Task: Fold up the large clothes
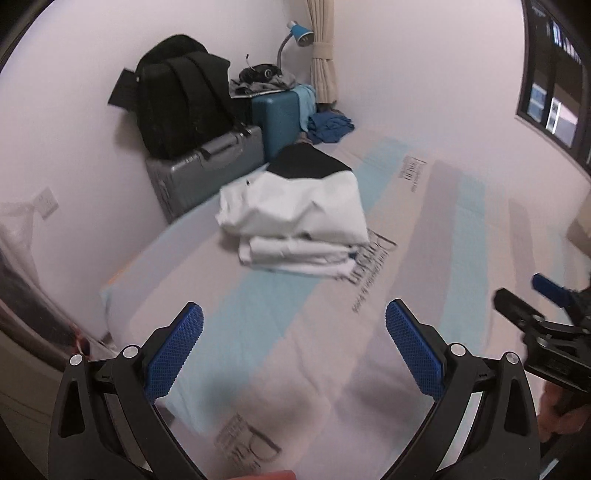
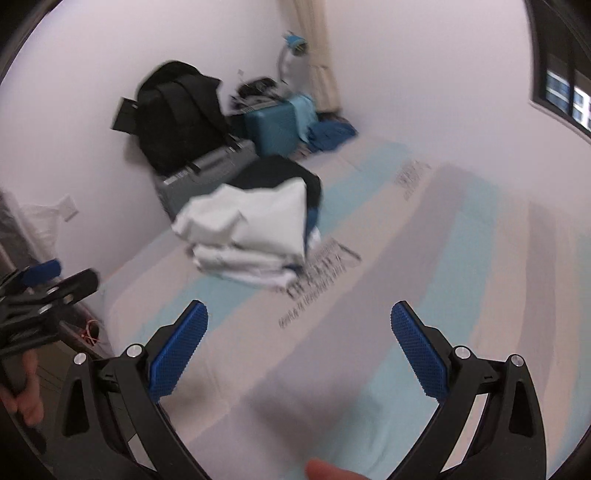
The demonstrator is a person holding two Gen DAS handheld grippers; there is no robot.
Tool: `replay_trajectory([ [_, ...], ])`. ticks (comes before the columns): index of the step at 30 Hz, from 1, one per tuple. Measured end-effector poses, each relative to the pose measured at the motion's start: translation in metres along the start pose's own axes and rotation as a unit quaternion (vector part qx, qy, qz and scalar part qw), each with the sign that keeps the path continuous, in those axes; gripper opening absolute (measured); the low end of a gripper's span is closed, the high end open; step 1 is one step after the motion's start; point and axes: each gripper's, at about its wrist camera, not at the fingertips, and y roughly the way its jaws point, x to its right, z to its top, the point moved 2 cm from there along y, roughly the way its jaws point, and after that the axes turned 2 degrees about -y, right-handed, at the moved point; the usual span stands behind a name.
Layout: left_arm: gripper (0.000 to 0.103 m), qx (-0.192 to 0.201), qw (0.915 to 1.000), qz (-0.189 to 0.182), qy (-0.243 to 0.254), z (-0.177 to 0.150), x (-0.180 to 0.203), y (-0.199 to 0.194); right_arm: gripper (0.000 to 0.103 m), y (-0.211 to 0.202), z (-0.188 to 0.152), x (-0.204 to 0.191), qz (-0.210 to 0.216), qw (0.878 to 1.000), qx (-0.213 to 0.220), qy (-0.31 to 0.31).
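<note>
White and black fabric: a stack of folded clothes [image 1: 295, 221], sitting on my bed sheet [image 1: 424, 229] toward its far-left part, near the luggage by the wall. The top piece is white with a black panel at its far end; thinner white folded layers lie beneath it, and a bit of blue shows at the stack's right edge in the right wrist view.

Bed sheet: pale, with light blue and grey-pink stripes and dark printed lettering (blurred, not readable).

Left gripper [image 1: 293, 349]: I hold it above the near part of the sheet, blue textured pads spread wide apart, nothing between them, well short of the stack.

Right gripper [image 2: 300, 349]: likewise held over the sheet, pads wide apart and empty, apart from the stack. Each gripper appears at the edge of the other's view.

Beyond the bed, against the white wall:
- grey hard case [image 1: 207, 173], lying flat
- black backpack [image 1: 181, 92] on top of the grey case
- teal suitcase [image 1: 277, 118], with loose items piled on it
- blue desk lamp [image 1: 301, 35] beside a tied cream curtain [image 1: 323, 51]
- crumpled blue garment [image 1: 328, 127] in the corner

A dark-framed window [image 1: 554, 74] at upper right.
</note>
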Motion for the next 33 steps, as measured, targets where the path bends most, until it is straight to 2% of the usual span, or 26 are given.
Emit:
replay_trajectory([
  [2, 0.097, -0.007, 0.9999, -0.015, 0.002, -0.018, -0.008, -0.001, 0.096, -0.004, -0.018, -0.013, -0.014, 1.000, -0.001, 0.003],
  [6, 0.097, 0.002, 0.9998, -0.017, 0.007, -0.050, -0.031, -0.011, 0.096, -0.011, -0.044, -0.034, -0.033, 0.999, 0.005, 0.009],
  [15, 0.097, 0.022, 0.9991, -0.035, 0.007, -0.074, -0.072, -0.021, 0.096, -0.028, -0.076, -0.077, -0.046, 0.998, 0.033, -0.008],
  [22, 0.097, 0.022, 0.9990, -0.033, 0.019, -0.078, -0.082, -0.031, 0.096, -0.045, -0.077, -0.096, -0.048, 0.998, 0.042, -0.020],
  [33, 0.097, 0.024, 0.9989, -0.037, 0.013, -0.070, -0.083, -0.034, 0.096, -0.056, -0.064, -0.100, -0.052, 0.997, 0.047, -0.025],
])
